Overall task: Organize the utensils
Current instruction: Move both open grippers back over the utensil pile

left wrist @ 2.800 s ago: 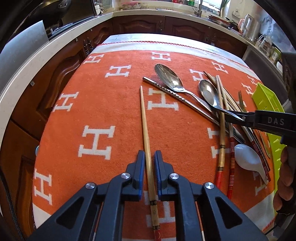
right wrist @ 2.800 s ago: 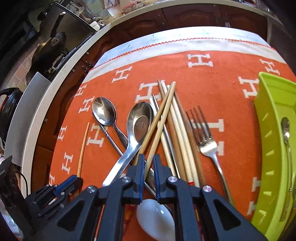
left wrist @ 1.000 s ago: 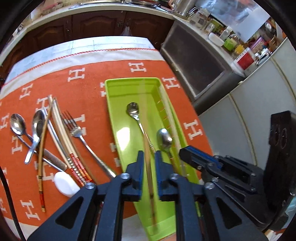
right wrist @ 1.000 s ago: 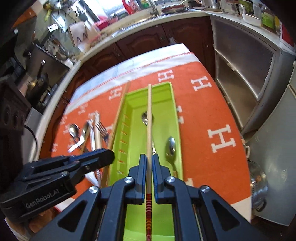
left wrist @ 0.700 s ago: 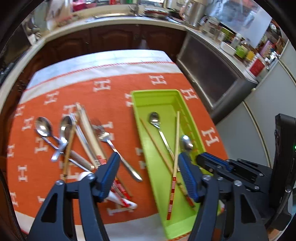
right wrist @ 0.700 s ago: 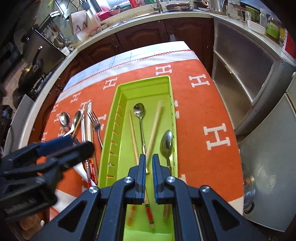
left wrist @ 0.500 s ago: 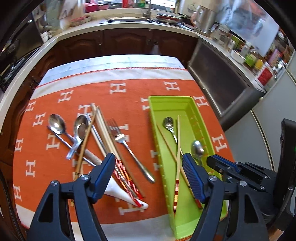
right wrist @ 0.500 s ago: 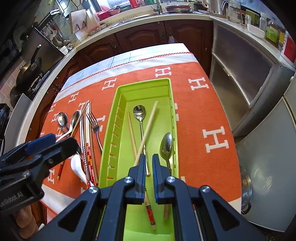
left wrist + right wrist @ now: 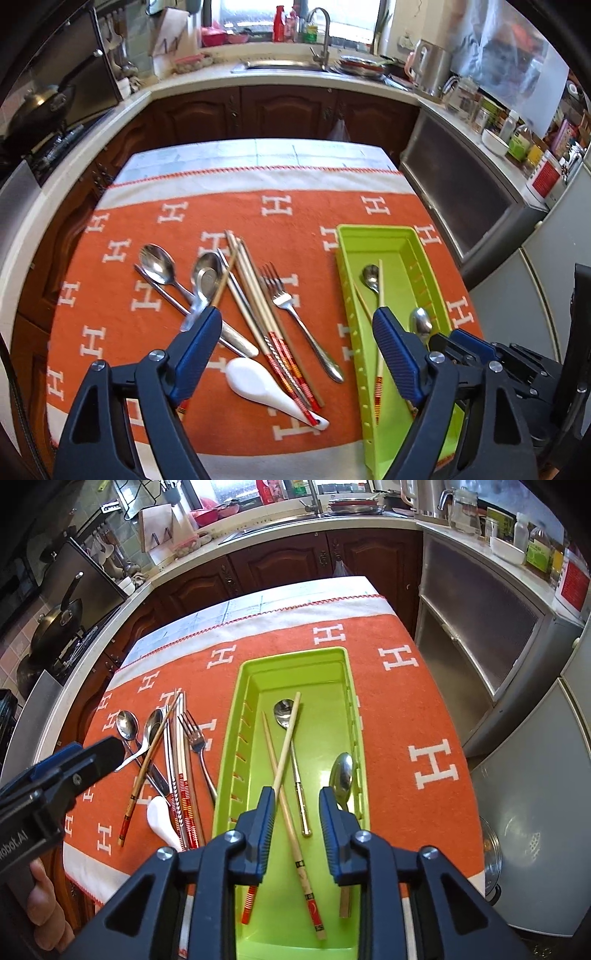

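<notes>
Crossed chopsticks inside green tray

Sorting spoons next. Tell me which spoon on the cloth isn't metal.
The white ceramic spoon, lying nearest the table's front edge under the red-striped chopsticks. The other two spoons on the orange cloth are shiny steel.

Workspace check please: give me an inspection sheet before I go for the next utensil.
Surface: orange towel over the table.
Job's things: green tray holds two crossed chopsticks and two spoons; on the towel lie a fork, metal spoons, more chopsticks and a white spoon.
Clutter: nothing seen.
Grippers: left gripper open, empty; right gripper open, empty, above the tray.
Cables: nothing seen.
Surroundings: kitchen counter, sink.
</notes>
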A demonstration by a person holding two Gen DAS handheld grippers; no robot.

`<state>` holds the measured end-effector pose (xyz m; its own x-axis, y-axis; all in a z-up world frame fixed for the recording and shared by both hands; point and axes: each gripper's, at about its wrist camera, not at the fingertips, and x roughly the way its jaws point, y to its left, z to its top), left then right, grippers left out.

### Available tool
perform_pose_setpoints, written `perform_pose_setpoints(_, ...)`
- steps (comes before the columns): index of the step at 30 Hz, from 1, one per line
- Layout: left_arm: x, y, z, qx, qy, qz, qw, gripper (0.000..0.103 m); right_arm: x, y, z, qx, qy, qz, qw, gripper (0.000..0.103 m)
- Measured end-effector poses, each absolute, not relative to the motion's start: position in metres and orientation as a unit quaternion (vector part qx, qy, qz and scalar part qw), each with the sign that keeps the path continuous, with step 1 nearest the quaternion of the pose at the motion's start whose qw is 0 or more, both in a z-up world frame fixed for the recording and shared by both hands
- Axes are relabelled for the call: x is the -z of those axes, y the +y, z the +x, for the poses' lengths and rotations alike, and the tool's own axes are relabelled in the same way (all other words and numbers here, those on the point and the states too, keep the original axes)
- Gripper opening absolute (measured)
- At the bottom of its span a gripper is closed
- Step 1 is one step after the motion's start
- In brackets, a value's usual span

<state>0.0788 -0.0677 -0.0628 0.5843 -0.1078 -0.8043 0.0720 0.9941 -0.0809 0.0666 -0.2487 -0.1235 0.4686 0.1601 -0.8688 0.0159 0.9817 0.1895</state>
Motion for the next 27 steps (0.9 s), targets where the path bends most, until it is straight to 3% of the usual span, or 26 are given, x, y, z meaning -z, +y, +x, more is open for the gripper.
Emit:
perform_pose_setpoints(17, 0.05, -0.009, 0.057, -0.012, 0.413, 0.004, 0.911, 0.084, 0.106, -0.21, 0.06, -0.065, 0.491, 0.052, 0.867, 0.031)
perform_pose_setpoints(27, 0.061, 0.043, 0.05, -0.031, 0.411, -0.036, 0.91, 0.084, 0.104, -0.173, 0.062, -0.084, 0.489, 0.022, 0.868, 0.031)
